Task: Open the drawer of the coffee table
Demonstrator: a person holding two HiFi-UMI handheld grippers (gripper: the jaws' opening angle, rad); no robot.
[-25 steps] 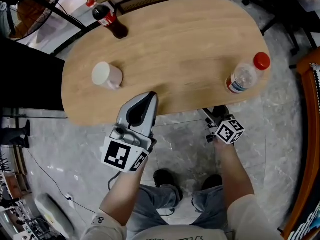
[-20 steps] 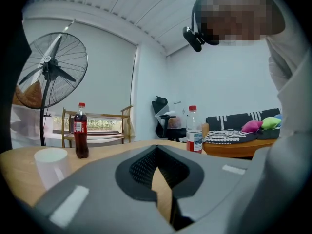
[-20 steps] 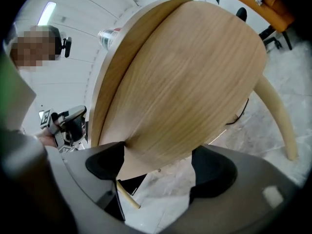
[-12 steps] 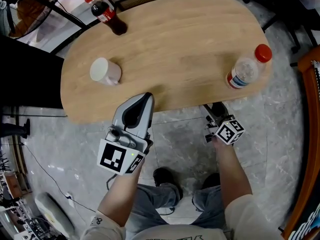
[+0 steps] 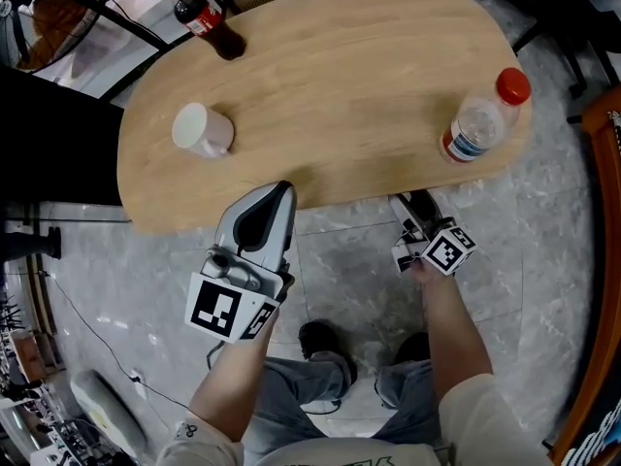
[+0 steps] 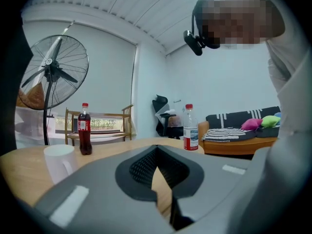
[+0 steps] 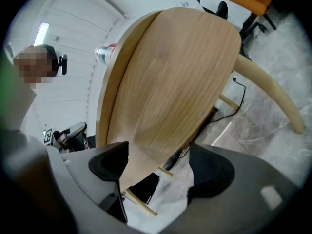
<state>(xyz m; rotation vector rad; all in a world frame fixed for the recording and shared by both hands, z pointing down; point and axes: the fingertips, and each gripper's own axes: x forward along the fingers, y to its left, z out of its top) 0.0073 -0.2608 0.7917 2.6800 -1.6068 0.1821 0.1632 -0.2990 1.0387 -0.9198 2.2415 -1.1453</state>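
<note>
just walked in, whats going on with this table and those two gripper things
A person at an oval light-wood coffee table holds a two-jaw gripper in each hand. The right gripper is low at the table's near edge; its jaws have just been closing and stand apart around the wood under the top, no firm grip showing. The left gripper sits at the near edge, jaws together. No drawer is out yet. A white mug, dark cola bottle and clear red-capped water bottle stand on top.
</note>
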